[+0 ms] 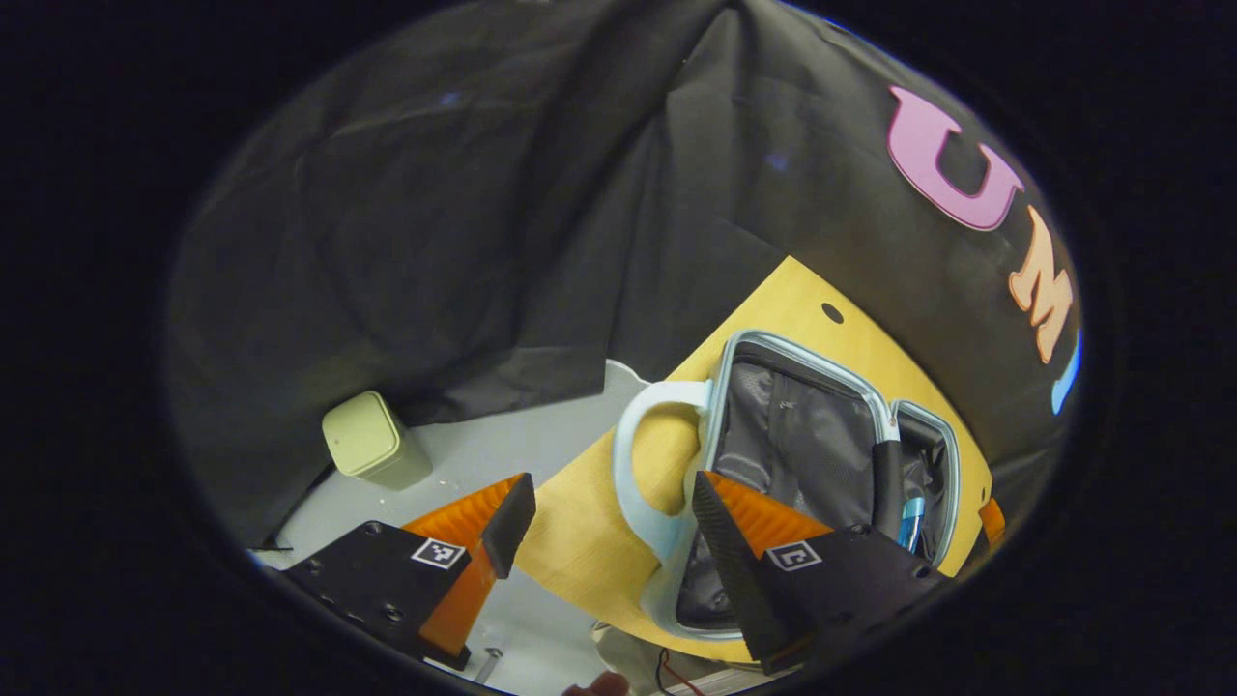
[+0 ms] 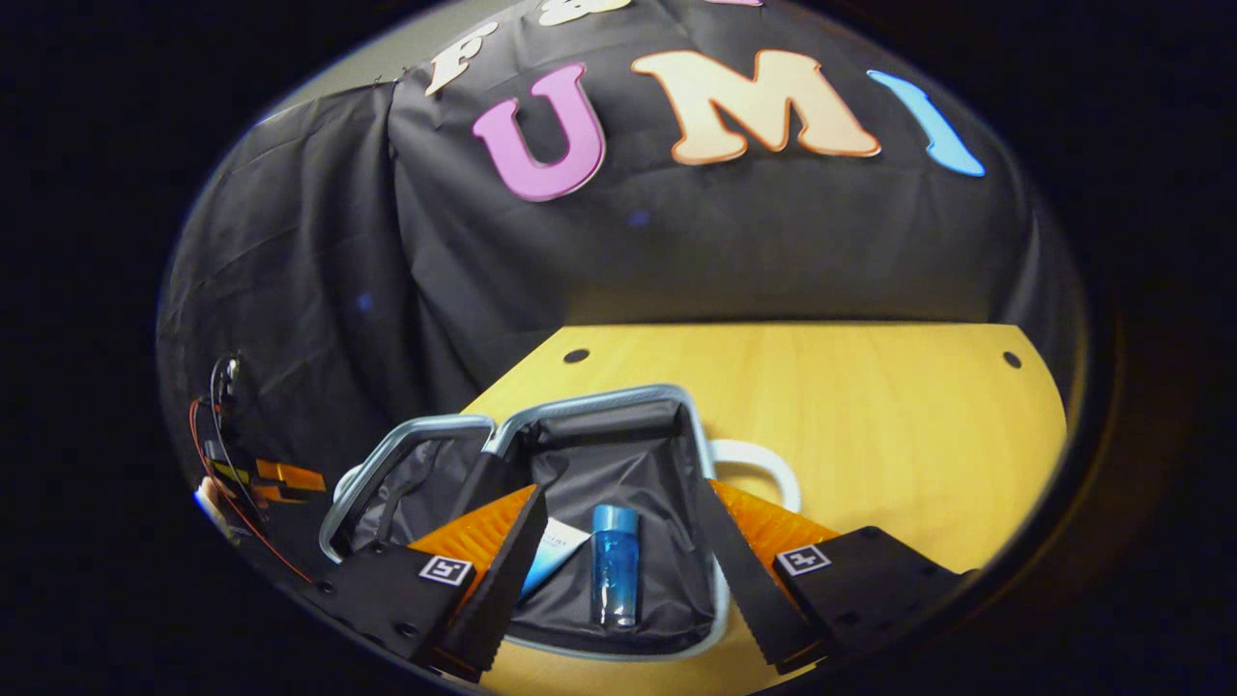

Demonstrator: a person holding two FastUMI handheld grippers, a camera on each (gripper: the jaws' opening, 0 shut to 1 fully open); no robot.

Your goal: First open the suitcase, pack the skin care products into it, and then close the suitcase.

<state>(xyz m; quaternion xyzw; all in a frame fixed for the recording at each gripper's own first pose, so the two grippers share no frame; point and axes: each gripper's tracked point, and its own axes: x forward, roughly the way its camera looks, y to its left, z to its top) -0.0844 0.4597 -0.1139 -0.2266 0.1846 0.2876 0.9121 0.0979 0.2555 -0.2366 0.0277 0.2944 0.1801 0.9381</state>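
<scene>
Suitcase [image 2: 589, 454] lies open on the table [image 2: 870, 425], both halves flat, dark lining exposed. Opening step judged complete.

Right gripper view: a blue bottle [image 2: 615, 565] lies in the near half, cap toward 12 o'clock. Just beside it at 9 o'clock lies a white tube [image 2: 553, 556], partly hidden by a finger. The other half, at 10 o'clock from the bottle, looks empty as far as visible. Right gripper [image 2: 618, 570] is above the near half, fingers spread wide, gripping nothing; bottle sits in the gap but untouched by either finger. White handle [image 2: 754, 464] sticks out from the case side at 2 o'clock.

Left gripper view: left gripper [image 1: 604, 532] hovers beside the handle end of the case, fingers apart, empty. Handle [image 1: 638, 464] lies between its fingers. Blue bottle [image 1: 911, 522] visible at 3 o'clock inside the case. A pale green box [image 1: 372, 440] stands on the grey floor [image 1: 503, 445] at 9 o'clock, well apart from the case; cannot tell whether it belongs to the task.

Progress judgement: opened, at least two products packed. No further products seen on the table. Remaining: fold one half over and shut the case.
</scene>
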